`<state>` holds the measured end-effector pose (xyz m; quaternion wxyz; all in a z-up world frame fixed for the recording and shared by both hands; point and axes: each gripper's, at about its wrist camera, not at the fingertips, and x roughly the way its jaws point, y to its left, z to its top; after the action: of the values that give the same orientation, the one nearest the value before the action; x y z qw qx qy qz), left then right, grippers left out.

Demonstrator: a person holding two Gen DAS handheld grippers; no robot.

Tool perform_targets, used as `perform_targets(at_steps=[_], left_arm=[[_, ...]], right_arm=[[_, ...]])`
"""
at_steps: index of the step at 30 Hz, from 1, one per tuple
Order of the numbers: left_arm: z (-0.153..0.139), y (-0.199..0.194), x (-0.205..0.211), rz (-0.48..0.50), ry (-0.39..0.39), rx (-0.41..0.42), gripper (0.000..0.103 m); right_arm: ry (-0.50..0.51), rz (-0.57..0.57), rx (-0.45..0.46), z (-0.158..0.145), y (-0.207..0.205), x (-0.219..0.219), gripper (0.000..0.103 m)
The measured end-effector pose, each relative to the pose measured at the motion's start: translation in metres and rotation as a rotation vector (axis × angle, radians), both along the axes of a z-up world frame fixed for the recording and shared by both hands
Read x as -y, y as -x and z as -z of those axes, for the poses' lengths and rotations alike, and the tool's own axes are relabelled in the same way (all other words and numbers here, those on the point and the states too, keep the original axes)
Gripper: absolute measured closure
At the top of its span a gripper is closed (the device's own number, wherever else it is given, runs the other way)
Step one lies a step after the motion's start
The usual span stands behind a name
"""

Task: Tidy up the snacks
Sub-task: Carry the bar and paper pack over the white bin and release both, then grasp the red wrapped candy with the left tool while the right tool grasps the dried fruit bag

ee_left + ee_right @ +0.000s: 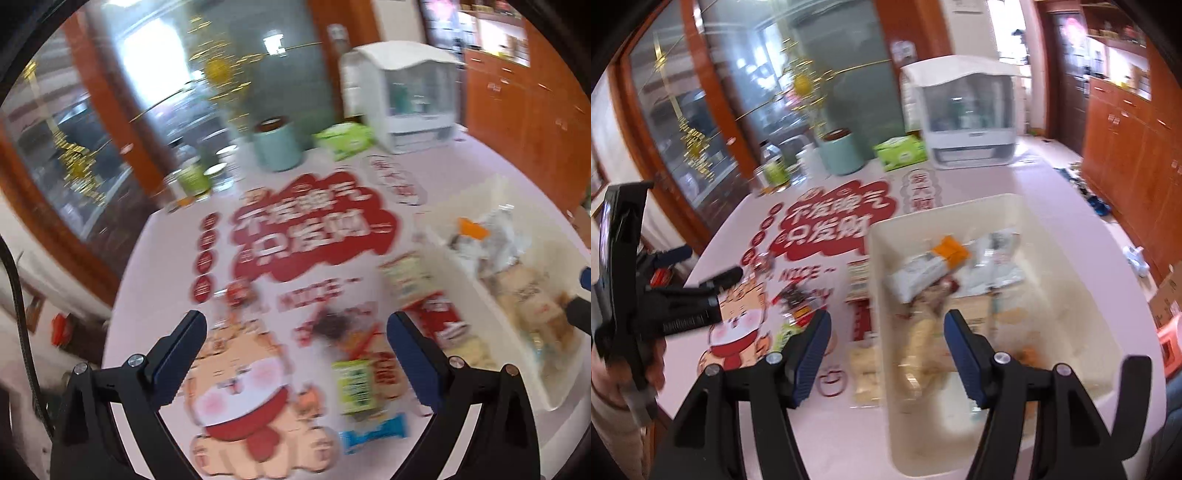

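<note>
Right tongs (886,354) gape over bin (1071,236); tablecloth (827,435) reads "NICE".

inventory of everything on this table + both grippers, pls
Cream plastic bin: 1, table's right side, several snack packs inside.
Orange-and-white snack pack: 1, in bin.
Loose snack packets: several, mixed colours, beside bin's left wall; blurred.
Blue wrapper: 1, nearest loose one.
Mint cylindrical canister: 1, far edge.
Green tissue pack: 1, beside canister.
White lidded appliance: 1, far edge.
Pink printed table cover: 1.
Left gripper: open, empty.
Right gripper: open, over bin's left wall.
</note>
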<state>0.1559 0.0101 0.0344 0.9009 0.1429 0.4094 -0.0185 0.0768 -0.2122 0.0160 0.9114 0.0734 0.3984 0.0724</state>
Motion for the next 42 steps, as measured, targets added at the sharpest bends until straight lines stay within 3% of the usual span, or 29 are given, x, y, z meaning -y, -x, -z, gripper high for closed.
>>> perform_targets(at_steps=[9, 12, 17, 23, 30, 35, 42], left_arm=[[-0.014, -0.03, -0.085, -0.116, -0.055, 0.001, 0.005], [-0.008, -0.05, -0.094, -0.072, -0.095, -0.025, 0.005], [0.028, -0.086, -0.1, 0.045, -0.222, -0.084, 0.005], [0.081, -0.125, -0.108, 0.088, -0.214, -0.195, 0.005], [0.127, -0.158, -0.11, 0.094, -0.223, -0.271, 0.005], [0.148, -0.175, -0.11, 0.139, -0.23, -0.314, 0.005], [0.174, -0.195, -0.104, 0.174, -0.247, -0.359, 0.005]], right_arm=[[0.112, -0.265, -0.02, -0.002, -0.056, -0.097, 0.032], [0.153, -0.364, -0.082, 0.013, -0.086, -0.128, 0.032], [0.232, -0.455, -0.212, 0.066, -0.136, -0.167, 0.032], [0.271, -0.503, -0.326, 0.117, -0.174, -0.189, 0.032], [0.335, -0.568, -0.403, 0.154, -0.19, -0.215, 0.032], [0.363, -0.558, -0.387, 0.156, -0.189, -0.213, 0.06], [0.251, -0.461, -0.443, 0.149, -0.21, -0.182, 0.061]])
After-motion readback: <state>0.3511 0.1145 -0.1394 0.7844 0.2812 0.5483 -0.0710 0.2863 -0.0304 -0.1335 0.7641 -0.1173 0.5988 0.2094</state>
